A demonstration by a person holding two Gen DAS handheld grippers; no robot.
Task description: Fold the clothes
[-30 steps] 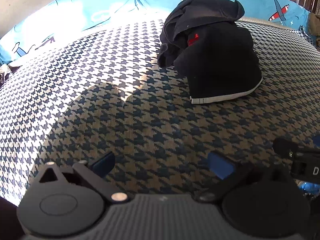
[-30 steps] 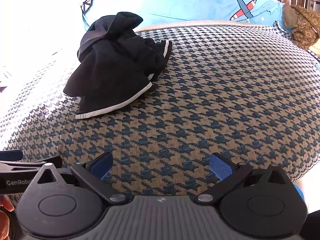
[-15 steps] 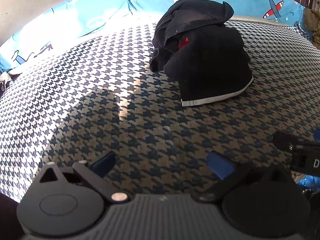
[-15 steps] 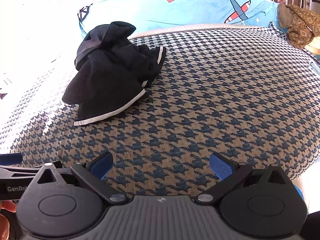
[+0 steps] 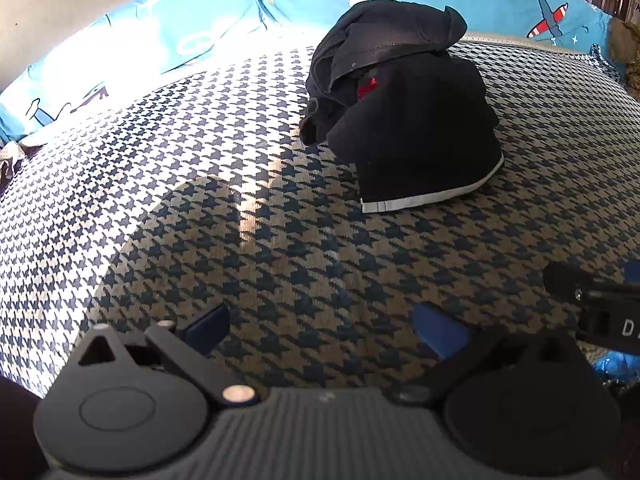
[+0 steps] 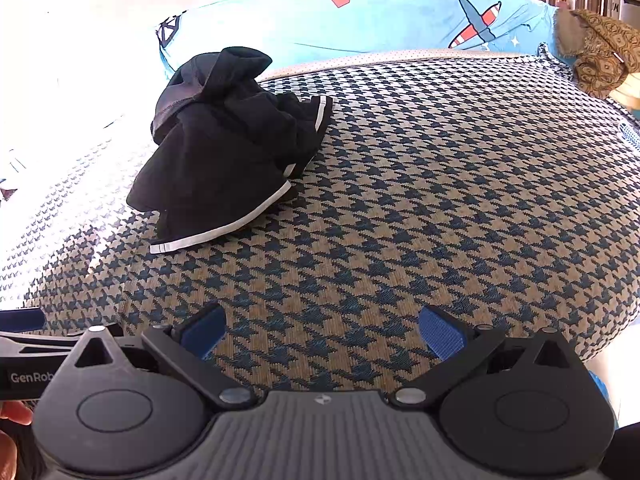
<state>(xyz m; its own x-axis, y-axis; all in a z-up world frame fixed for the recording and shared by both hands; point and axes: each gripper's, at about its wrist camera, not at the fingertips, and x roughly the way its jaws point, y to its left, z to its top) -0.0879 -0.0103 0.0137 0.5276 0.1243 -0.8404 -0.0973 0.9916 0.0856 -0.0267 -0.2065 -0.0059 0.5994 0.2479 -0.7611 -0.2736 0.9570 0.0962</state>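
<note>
Both claws, left [image 5: 322, 330] and right [image 6: 322, 330], are spread wide over the bed [image 6: 440, 200]; the crumpled black garment [image 6: 224, 152], maybe shorts, lies untouched.

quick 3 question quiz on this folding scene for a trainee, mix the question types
1. True or false: the black garment already lies folded flat on the houndstooth cover.
2. Multiple choice: the trim along the garment's hem is A) red B) white C) yellow.
3. Fill in: both the left gripper and the right gripper are ____ and hold nothing.

Key: 1 false, it sits in a crumpled heap. 2 B. 3 open, with the blue-padded fingers spread wide above the cover, short of the garment.
</note>
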